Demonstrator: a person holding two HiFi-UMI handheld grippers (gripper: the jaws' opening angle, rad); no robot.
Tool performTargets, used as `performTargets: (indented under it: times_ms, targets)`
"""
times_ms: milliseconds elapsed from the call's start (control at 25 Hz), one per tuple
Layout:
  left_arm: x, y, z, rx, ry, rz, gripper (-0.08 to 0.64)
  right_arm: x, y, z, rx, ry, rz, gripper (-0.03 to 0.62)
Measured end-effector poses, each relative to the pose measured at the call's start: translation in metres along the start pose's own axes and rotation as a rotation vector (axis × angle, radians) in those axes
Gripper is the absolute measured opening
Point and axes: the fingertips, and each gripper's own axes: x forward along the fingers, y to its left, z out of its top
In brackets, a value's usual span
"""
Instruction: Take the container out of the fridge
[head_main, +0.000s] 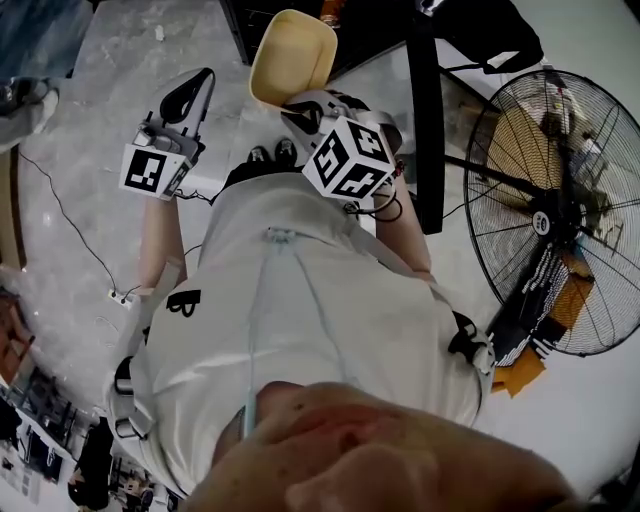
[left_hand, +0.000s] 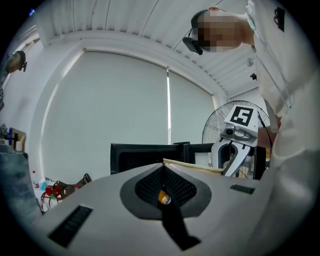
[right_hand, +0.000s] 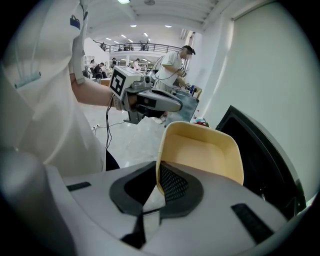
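Pinching the near rim of the container (right_hand: 200, 155), the right tool (right_hand: 159, 187) has its jaws pressed on either side of the thin yellow wall, one pad inside and one outside. The container is empty, tilted, and held up in the air, outside the fridge (right_hand: 262, 160) and just in front of its dark opening. In the head view it shows above the right tool's marker cube, over the pale floor (head_main: 100, 90).

Level with it on the person's other side, the left tool (left_hand: 162, 172) has its jaws pressed together with nothing between them. Its view looks across at the fridge's black front, and one edge of the container shows just beyond its tips. The two tools are near each other but apart.

A standing fan (head_main: 560, 210) is to the person's right, well clear of the container. The person wears a white shirt, and more people stand in the far background of the right gripper view.
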Motion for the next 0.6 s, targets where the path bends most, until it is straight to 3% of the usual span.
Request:
performTargets:
  times_ms: [600]
  targets:
    - [-0.0009, 0.0059, -0.0024, -0.018, -0.005, -0.001, 0.009, 0.0022, -0.0014, 0.0048, -0.009, -0.005, 0.009, 0.026]
